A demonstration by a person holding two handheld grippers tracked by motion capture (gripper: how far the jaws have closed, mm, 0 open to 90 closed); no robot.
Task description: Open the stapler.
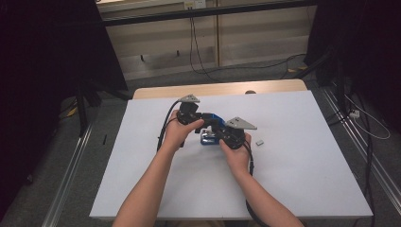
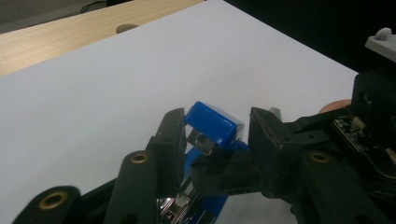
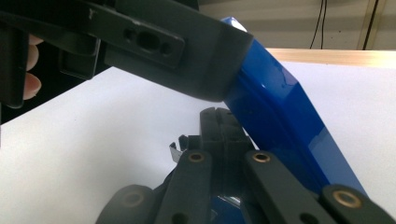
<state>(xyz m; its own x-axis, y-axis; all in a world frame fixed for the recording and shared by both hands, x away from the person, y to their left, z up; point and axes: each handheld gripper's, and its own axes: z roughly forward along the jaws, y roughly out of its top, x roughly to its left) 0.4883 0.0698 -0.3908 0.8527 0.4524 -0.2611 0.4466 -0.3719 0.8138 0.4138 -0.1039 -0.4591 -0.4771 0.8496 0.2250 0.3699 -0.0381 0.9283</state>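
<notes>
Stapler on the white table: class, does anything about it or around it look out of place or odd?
The blue stapler is hinged open, its blue top tilted up from the base, not closed flat. A small pale piece lies loose on the white table to its right, apart from it; what it is I cannot tell.

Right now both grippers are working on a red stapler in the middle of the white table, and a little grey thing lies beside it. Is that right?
Nearly. The stapler is blue, not red; the left gripper view shows its blue top lifted between the left gripper jaws. The rest holds: the right gripper is on it too, mid white table, with the little grey thing beside it.
</notes>
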